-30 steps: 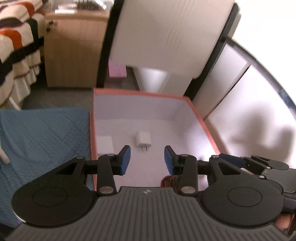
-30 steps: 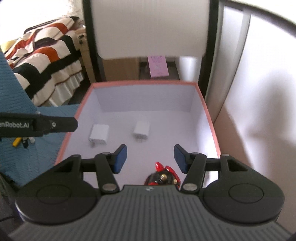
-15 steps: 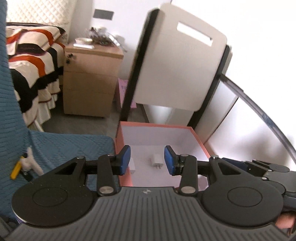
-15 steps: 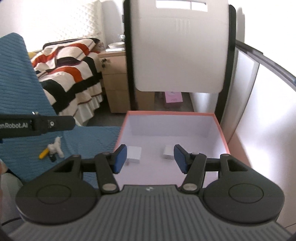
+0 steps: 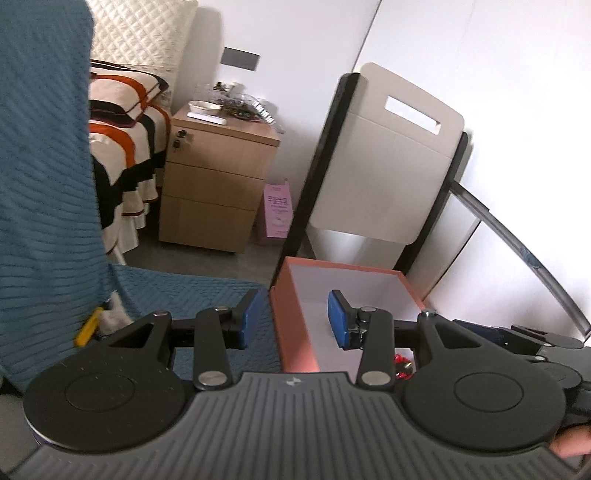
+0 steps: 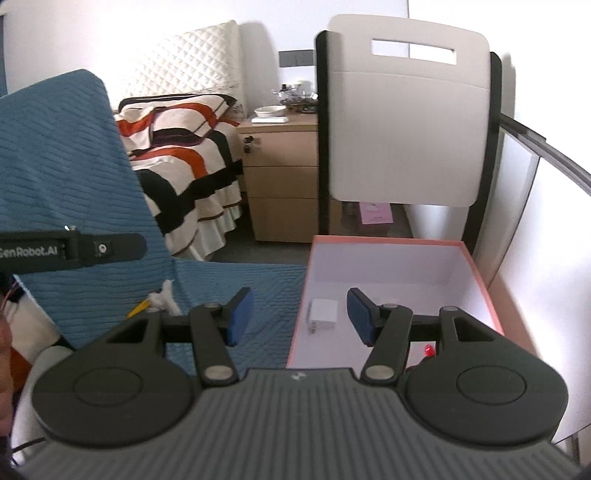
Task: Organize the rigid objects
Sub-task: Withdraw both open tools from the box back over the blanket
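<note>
Box (image 6: 476,269) ahead of us is holding a white charger (image 6: 324,310) and something red (image 6: 428,350); only the right view is showing that charger. We're keeping the left gripper (image 5: 293,318) and right gripper (image 6: 300,316) spread, gripping nothing.

White walls (image 6: 147,22), bright, washed-out light at right. Bed (image 6: 184,162) with striped orange-black-cream blanket, quilted cream headboard (image 6: 192,62), far ahead-left of tongs. Wooden three-drawer nightstand (image 6: 284,177) beside bed, cluttered top with white bowl (image 6: 269,109). White chair back (image 6: 406,122), black frame, straight ahead. Grey floor (image 5: 207,262). Pink bag (image 5: 277,210) beside nightstand.
</note>
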